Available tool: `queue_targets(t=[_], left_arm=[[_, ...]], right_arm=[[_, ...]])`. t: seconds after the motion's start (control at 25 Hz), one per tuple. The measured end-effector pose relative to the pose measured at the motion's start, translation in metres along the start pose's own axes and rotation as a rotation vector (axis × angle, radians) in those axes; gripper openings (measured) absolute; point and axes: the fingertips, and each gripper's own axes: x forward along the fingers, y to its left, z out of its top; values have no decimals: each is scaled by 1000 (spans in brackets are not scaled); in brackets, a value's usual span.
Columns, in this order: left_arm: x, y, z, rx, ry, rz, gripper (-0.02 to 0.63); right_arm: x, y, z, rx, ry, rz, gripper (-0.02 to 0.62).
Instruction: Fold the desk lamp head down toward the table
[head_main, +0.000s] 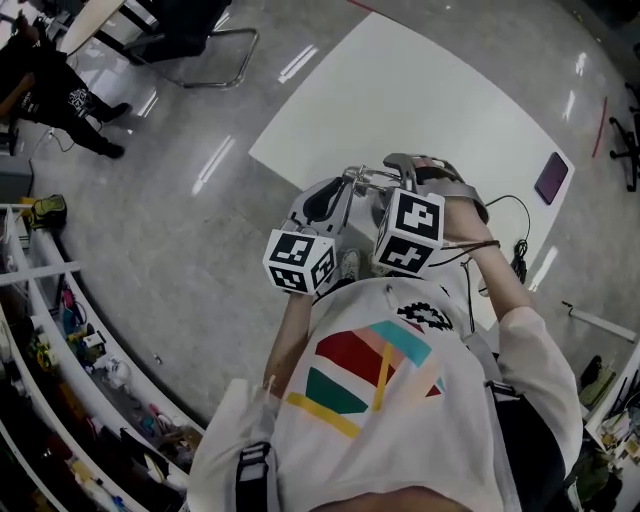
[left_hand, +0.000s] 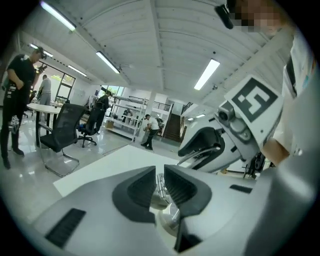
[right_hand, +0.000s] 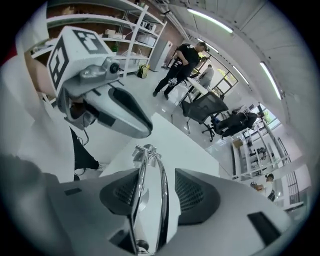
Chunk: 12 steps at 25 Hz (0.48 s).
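The desk lamp (head_main: 366, 178) is a chrome-framed piece held over the near edge of the white table (head_main: 420, 100). Both grippers have it, close together in front of my chest. In the left gripper view a thin chrome joint of the lamp (left_hand: 161, 187) sits pinched between the dark pads of my left gripper (left_hand: 160, 186). The right gripper view shows two chrome rails of the lamp arm (right_hand: 150, 200), ending in a small hinge (right_hand: 144, 150). They run between the pads of my right gripper (right_hand: 152, 192). Most of the lamp is hidden under the grippers in the head view.
A purple flat object (head_main: 551, 177) lies at the table's right edge, with a black cable (head_main: 512, 215) near it. An office chair (head_main: 195, 40) and a standing person (head_main: 55, 95) are across the floor. Cluttered shelves (head_main: 60, 330) line the left side.
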Motion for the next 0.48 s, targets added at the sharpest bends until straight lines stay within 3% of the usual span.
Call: queue_targets(t=[0.28,0.36,0.48], left_arm=[[-8,7,46,47,-89,13,95],[-9,0,55,48,-112,-6,95],[-9,-11,64,45,-140,-35,95]], right_arm=[[-5,-1,8,-186,-10,-104,175],[-6,2,10,-125,-59,-44,175],[-15,2,18,96,-215,124,175]])
